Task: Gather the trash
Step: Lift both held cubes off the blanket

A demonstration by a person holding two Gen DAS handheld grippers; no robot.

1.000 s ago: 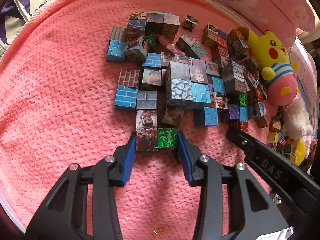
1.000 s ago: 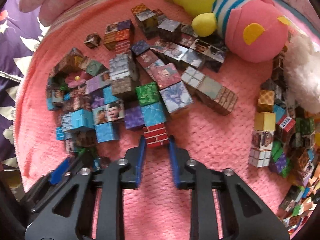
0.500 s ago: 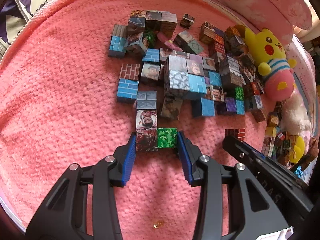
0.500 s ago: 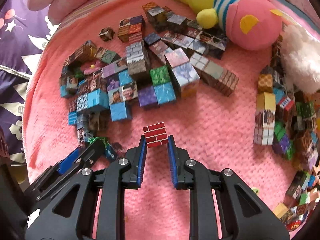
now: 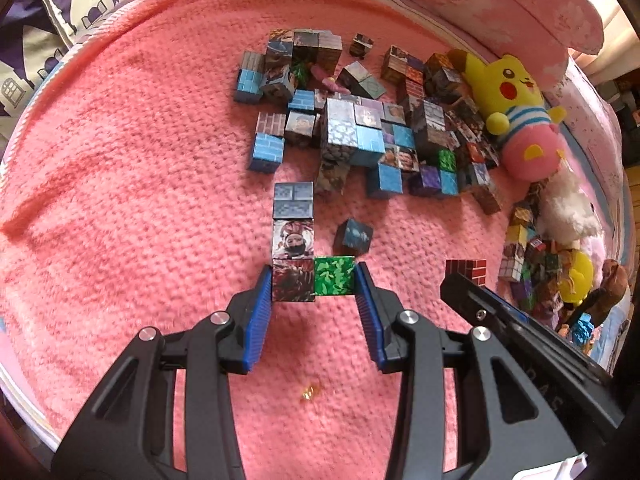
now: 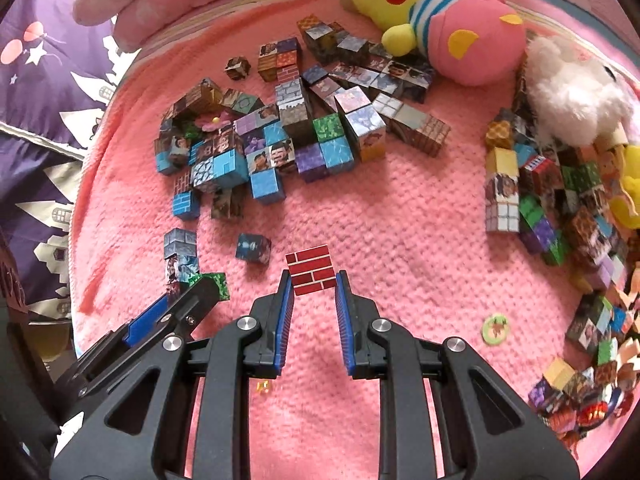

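Note:
On a pink knitted blanket [image 5: 140, 184] lie many printed paper cubes. My left gripper [image 5: 314, 282] is shut on an L-shaped strip of cubes [image 5: 293, 240]; its dark red and green cubes sit between the blue pads, and a face cube and a grey brick cube stick out ahead. My right gripper [image 6: 312, 280] is shut on a red brick cube [image 6: 311, 268]. In the left wrist view the right gripper [image 5: 460, 286] shows at the right with the red brick cube [image 5: 466, 270]. The left gripper [image 6: 200, 294] appears at lower left in the right wrist view.
The main cube pile [image 6: 280, 136] lies ahead, a second pile [image 6: 560, 200] at the right. A loose dark blue cube [image 6: 253, 248] sits alone. A yellow and pink plush [image 6: 448, 12] and a white plush [image 6: 572, 96] lie beyond. A green ring [image 6: 495, 327] is nearby.
Both grippers have drawn back from the main pile, carrying their cubes along. The dark blue cube now lies alone between the pile and the grippers.

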